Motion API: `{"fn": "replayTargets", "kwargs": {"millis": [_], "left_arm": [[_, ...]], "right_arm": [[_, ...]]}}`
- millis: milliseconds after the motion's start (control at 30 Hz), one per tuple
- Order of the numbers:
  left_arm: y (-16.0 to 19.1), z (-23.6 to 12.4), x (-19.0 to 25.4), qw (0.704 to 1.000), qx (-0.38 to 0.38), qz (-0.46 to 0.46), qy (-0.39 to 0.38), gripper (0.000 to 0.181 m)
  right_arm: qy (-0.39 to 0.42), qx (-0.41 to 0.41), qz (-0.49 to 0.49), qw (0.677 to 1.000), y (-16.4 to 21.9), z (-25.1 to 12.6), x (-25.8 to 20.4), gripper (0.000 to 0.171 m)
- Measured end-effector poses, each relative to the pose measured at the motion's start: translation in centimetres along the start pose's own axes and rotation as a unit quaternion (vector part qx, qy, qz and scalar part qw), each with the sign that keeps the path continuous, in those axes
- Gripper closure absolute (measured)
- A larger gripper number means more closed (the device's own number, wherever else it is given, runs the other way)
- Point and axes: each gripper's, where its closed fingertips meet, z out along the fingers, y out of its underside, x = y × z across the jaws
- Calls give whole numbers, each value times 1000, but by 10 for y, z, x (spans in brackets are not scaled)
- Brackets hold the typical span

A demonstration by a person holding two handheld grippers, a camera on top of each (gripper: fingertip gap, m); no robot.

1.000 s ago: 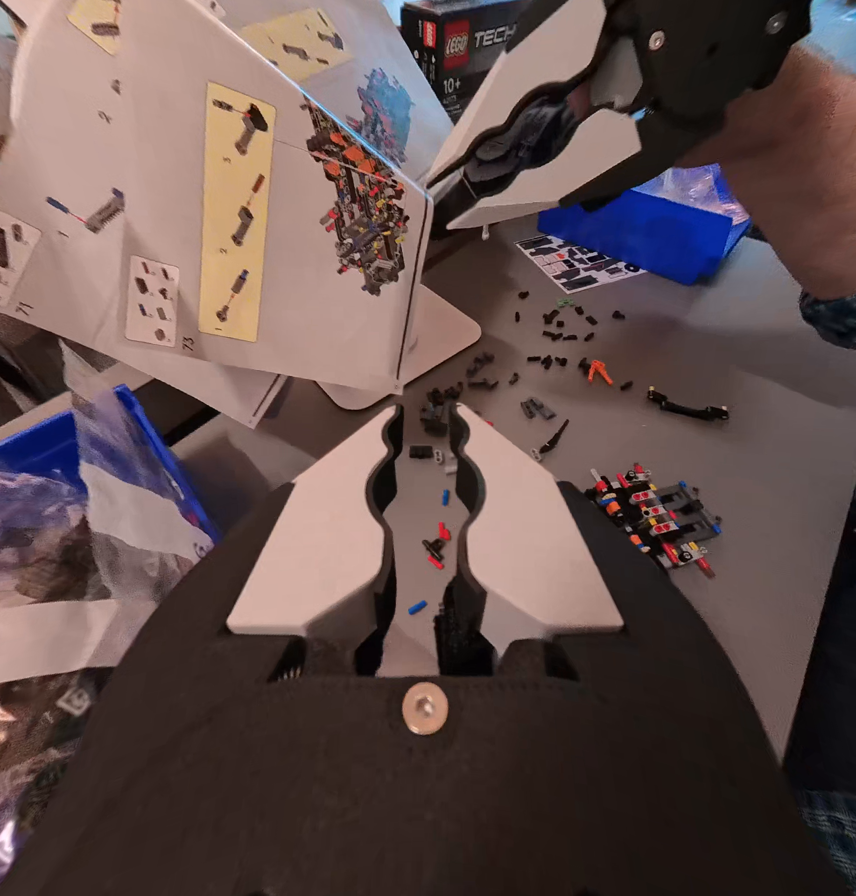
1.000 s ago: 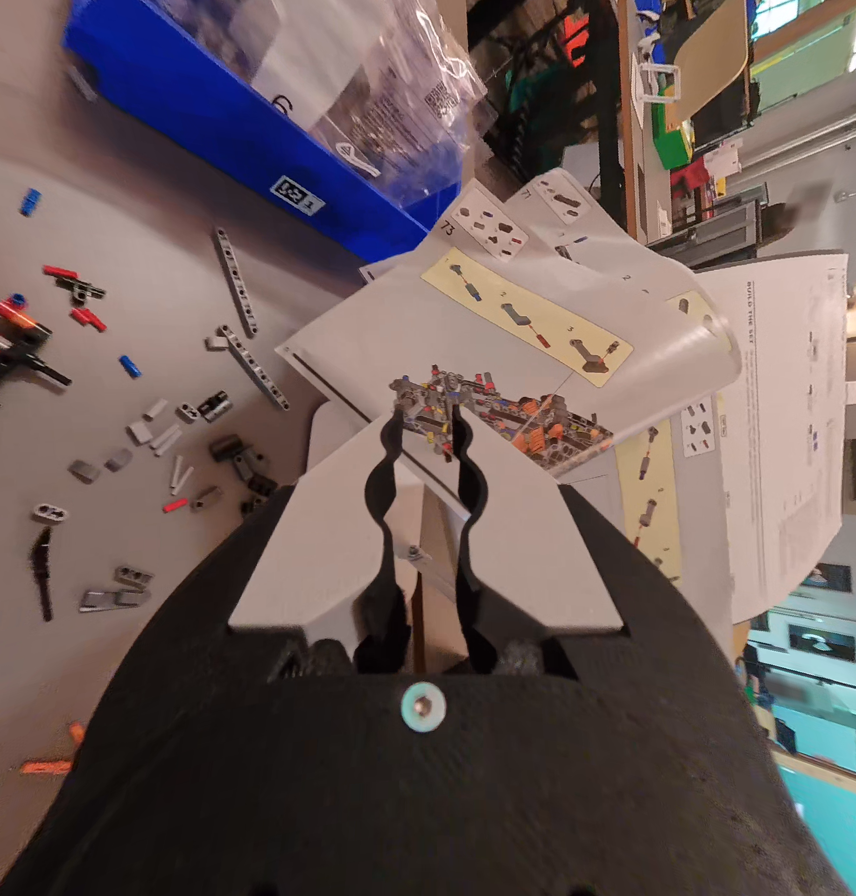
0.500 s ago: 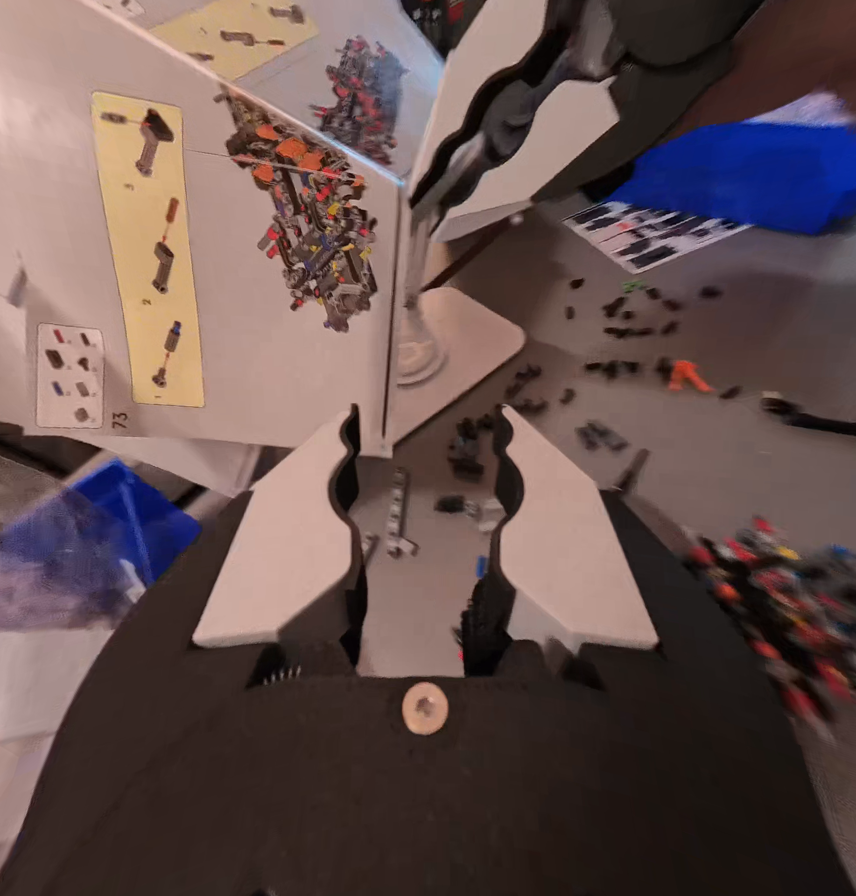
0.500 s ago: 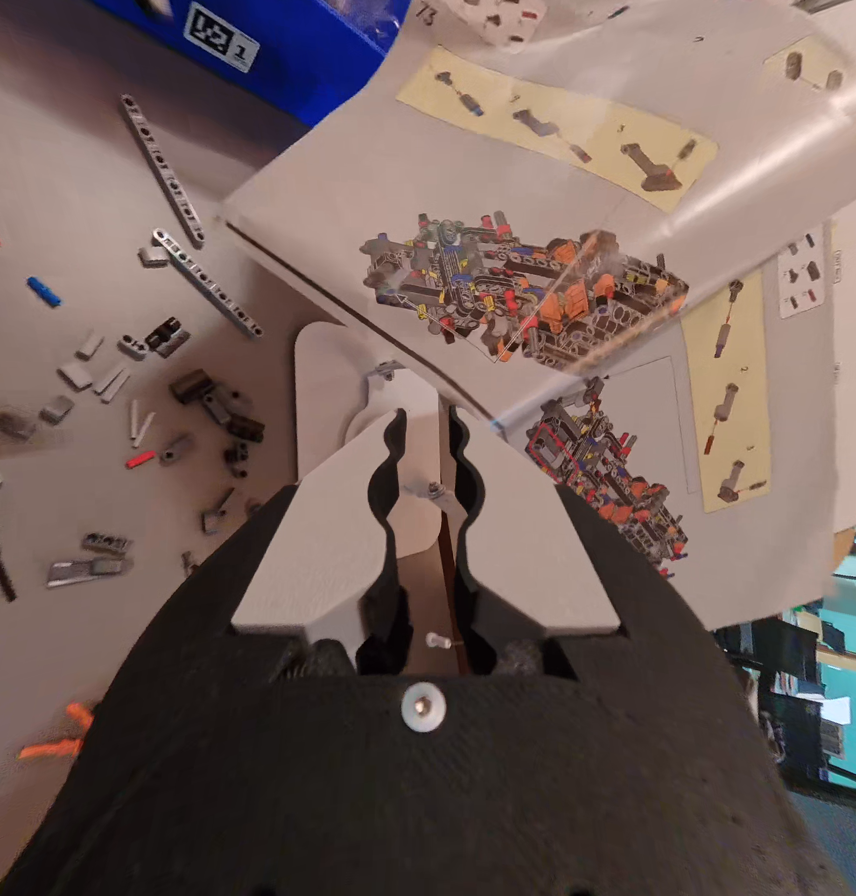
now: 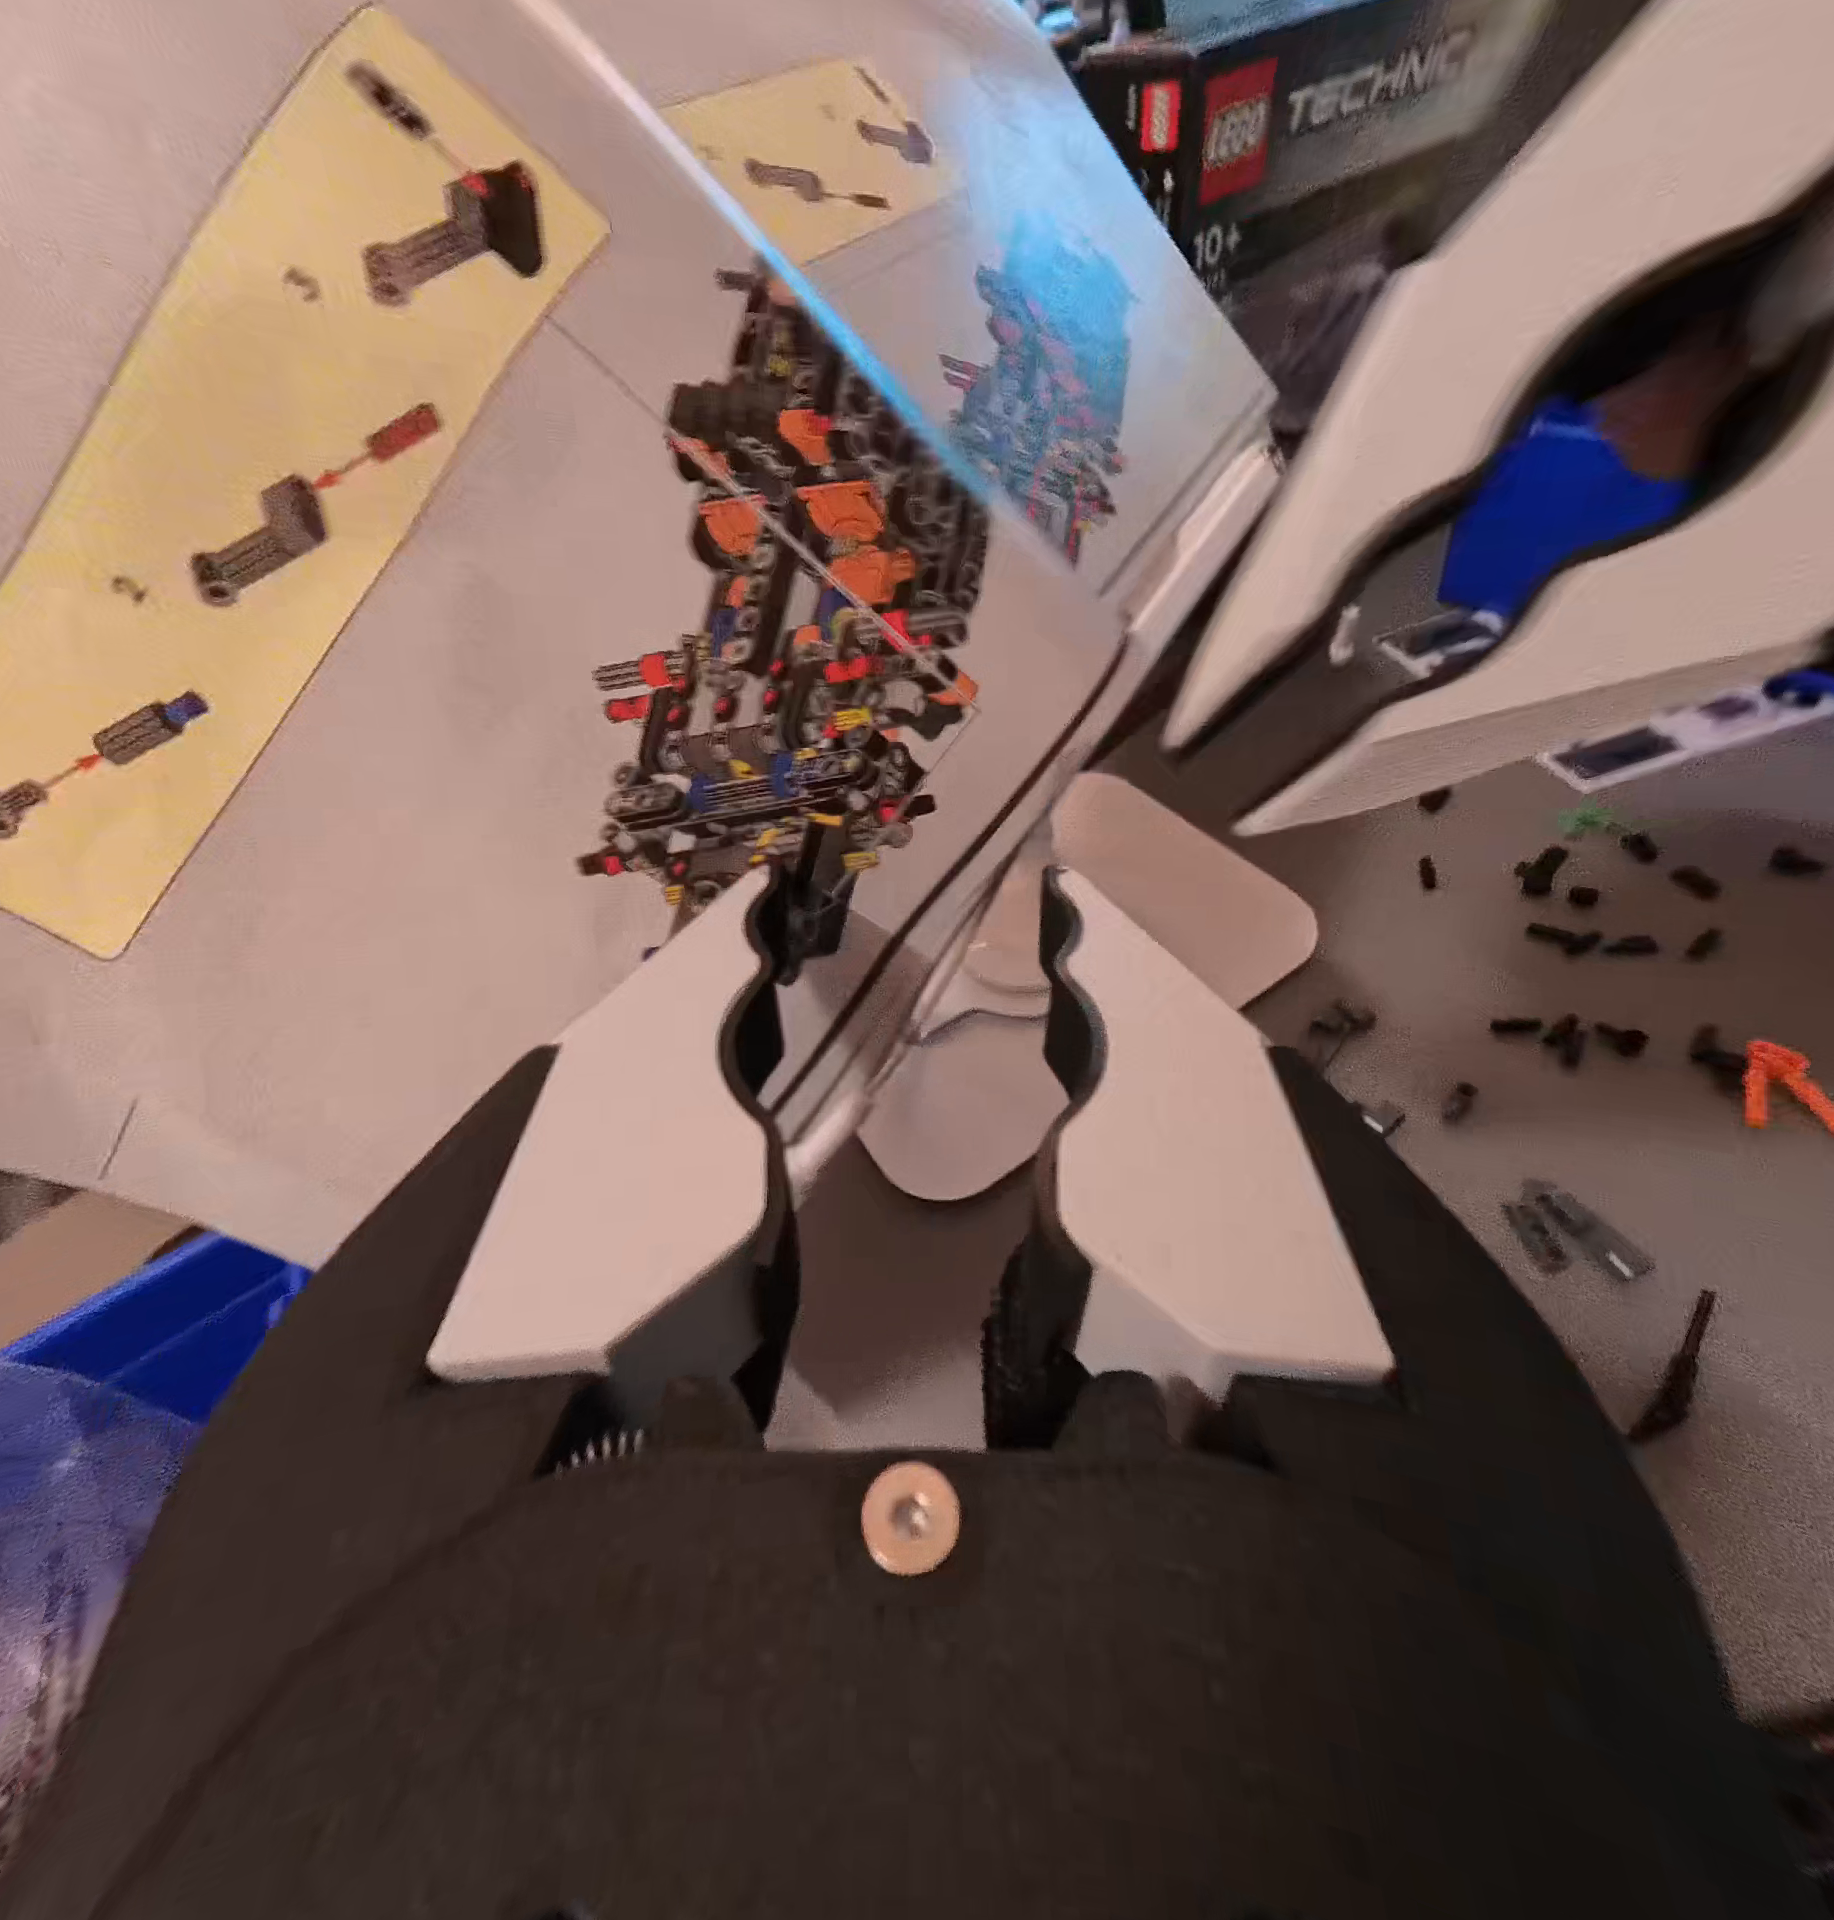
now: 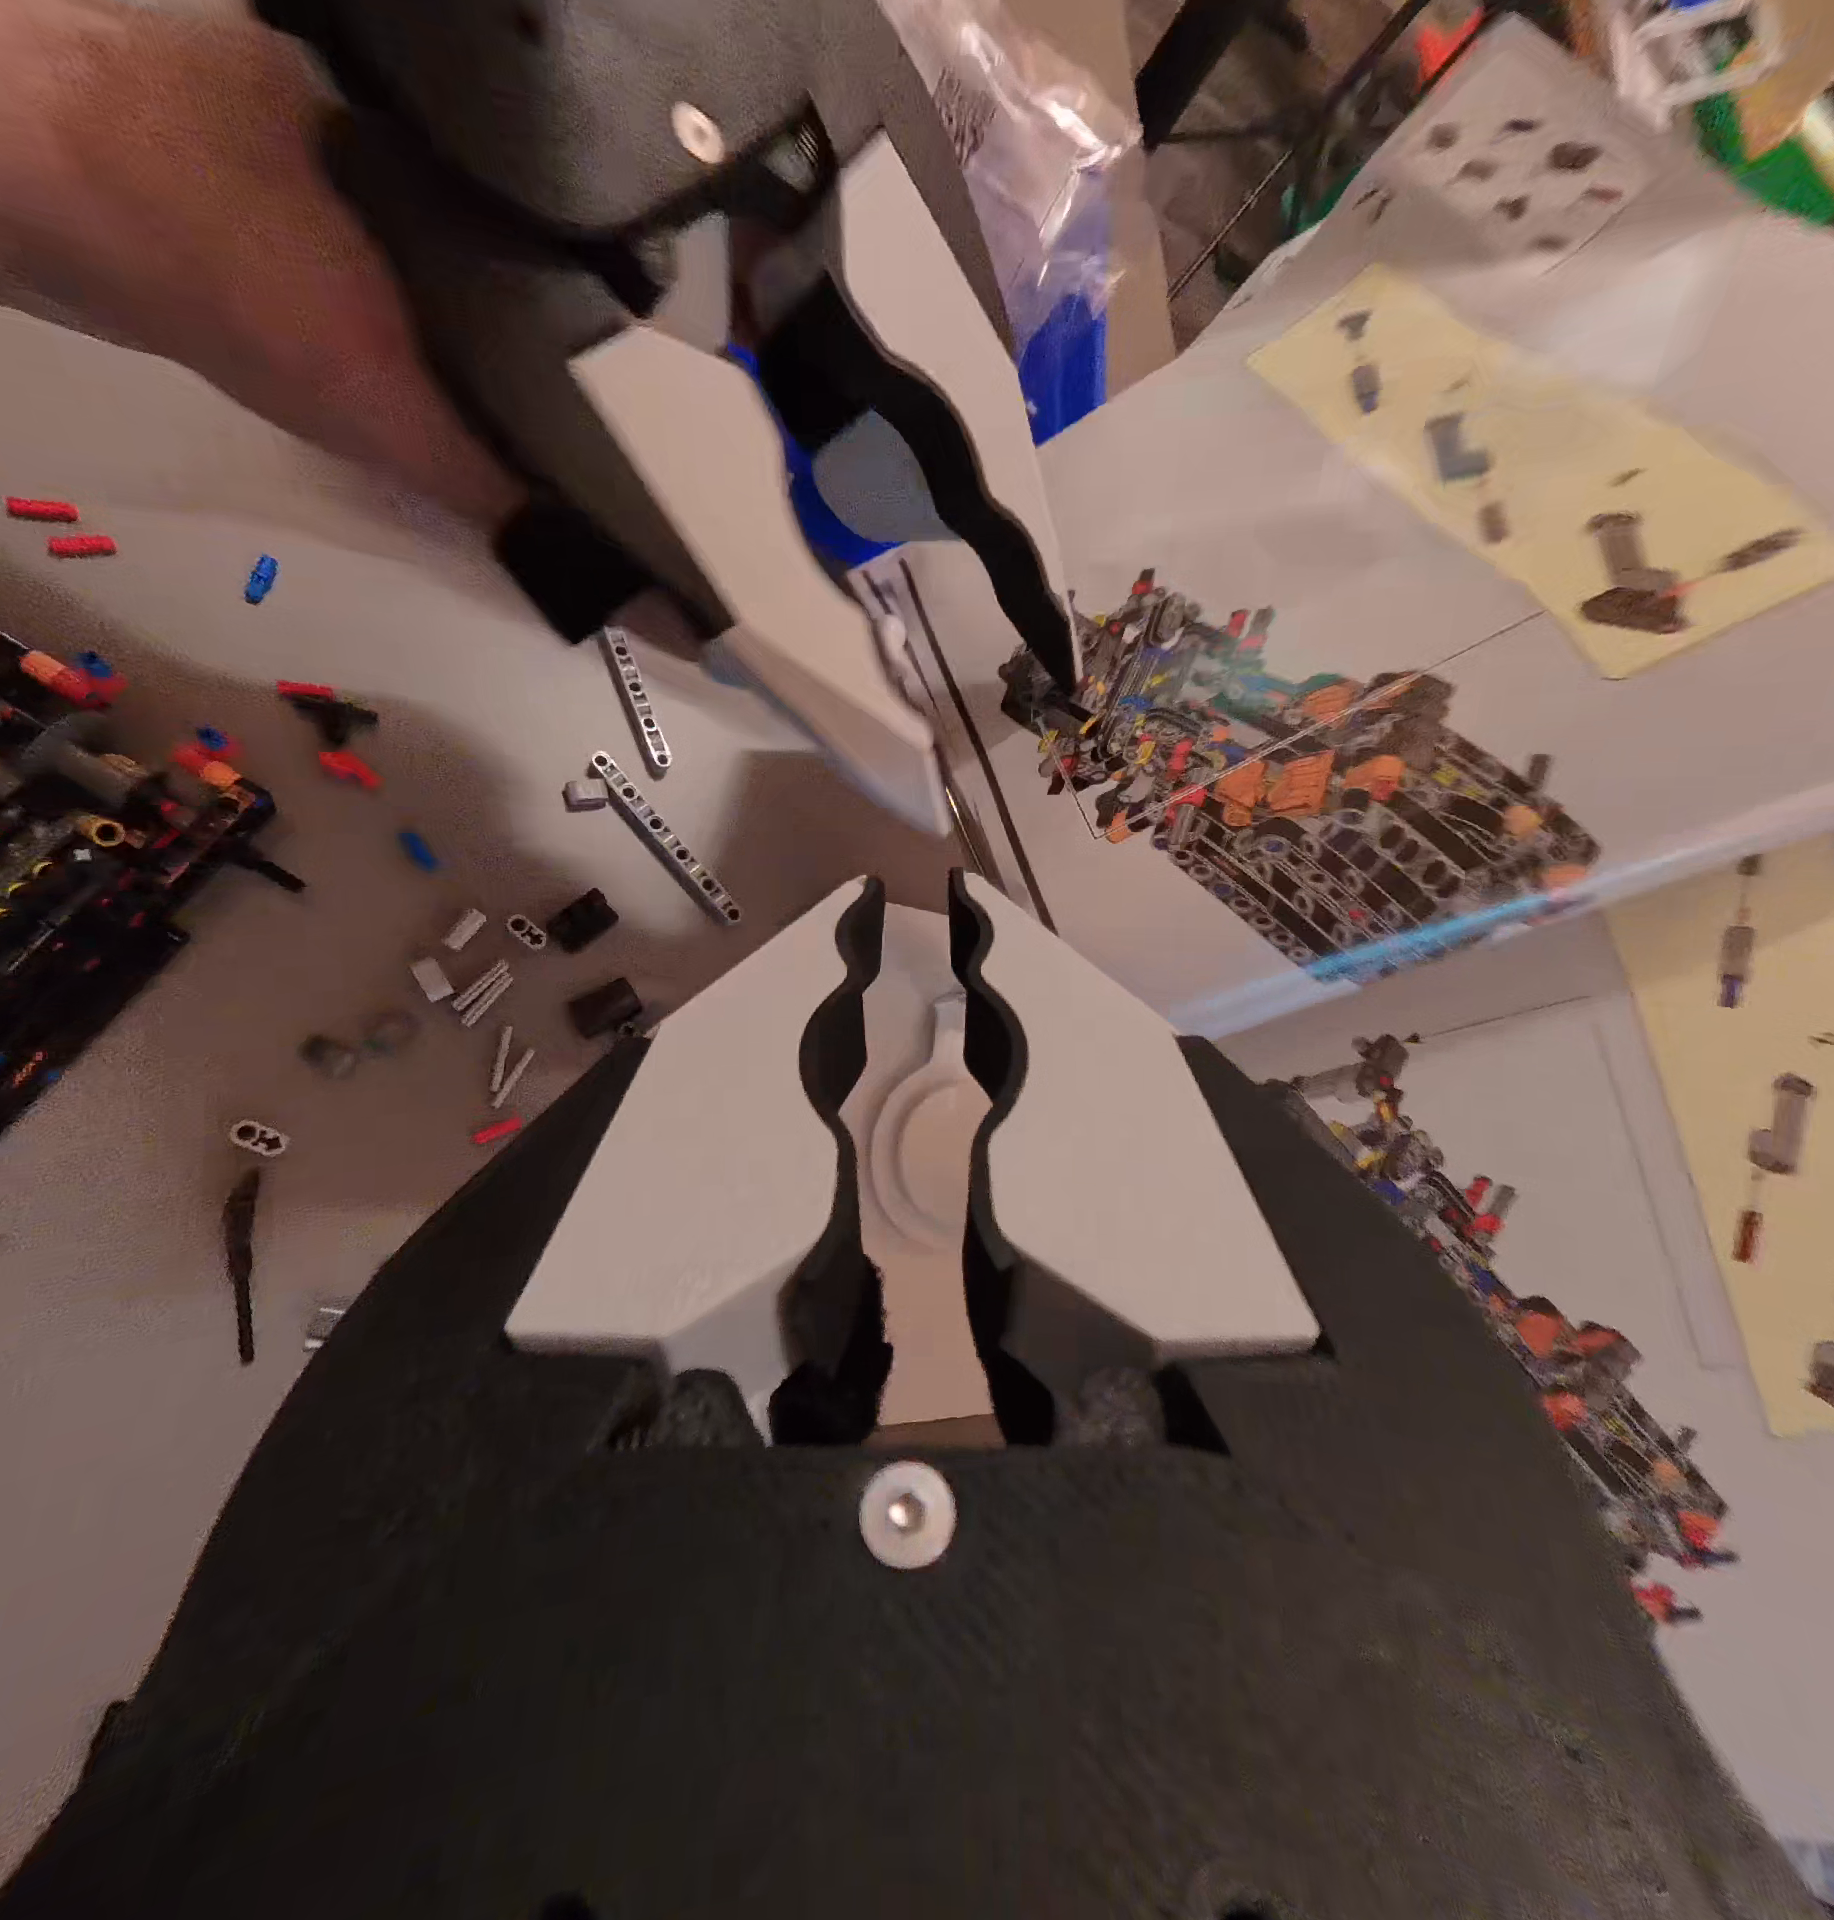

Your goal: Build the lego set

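The open instruction booklet stands on a white stand on the grey table. My left gripper is open, and the free edge of the raised page lies between its jaws, close to the left finger. In the right wrist view the left gripper straddles that page edge by the booklet. My right gripper is empty, jaws a narrow gap apart, over the stand's base. It shows at the upper right of the left wrist view. The partly built model lies on the table at the left.
Loose parts lie around: grey beams, small black pins, an orange piece. A blue bin with plastic bags sits at the left. The set's dark box stands behind the booklet. A person's hand holds the left gripper. The partly built model is about 25 centimeters from both grippers' fingertips.
My left gripper has moved forward and up to the page edge and opened wider. My right gripper has dropped away from the page toward the stand's base and narrowed a little.
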Motion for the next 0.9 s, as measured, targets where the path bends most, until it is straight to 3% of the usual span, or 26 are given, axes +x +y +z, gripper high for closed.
{"fn": "replayTargets", "kwargs": {"millis": [67,200,433,733,900], "left_arm": [[-3,-1,-9,999,10,-27,13,151],[-1,-9,-29,999,-2,-34,-15,145],[10,-11,-50,996,-4,-84,-26,141],[16,-12,-48,993,14,-119,-5,140],[25,-12,-44,991,10,-134,8,141]], "right_arm": [[13,-8,-11,1000,6,-11,2,158],[64,-34,-34,997,29,-11,15,148],[69,-24,-150,986,8,28,-12,153],[177,-70,-313,931,-6,70,-7,152],[203,-73,-328,920,-9,77,-1,166]]}}
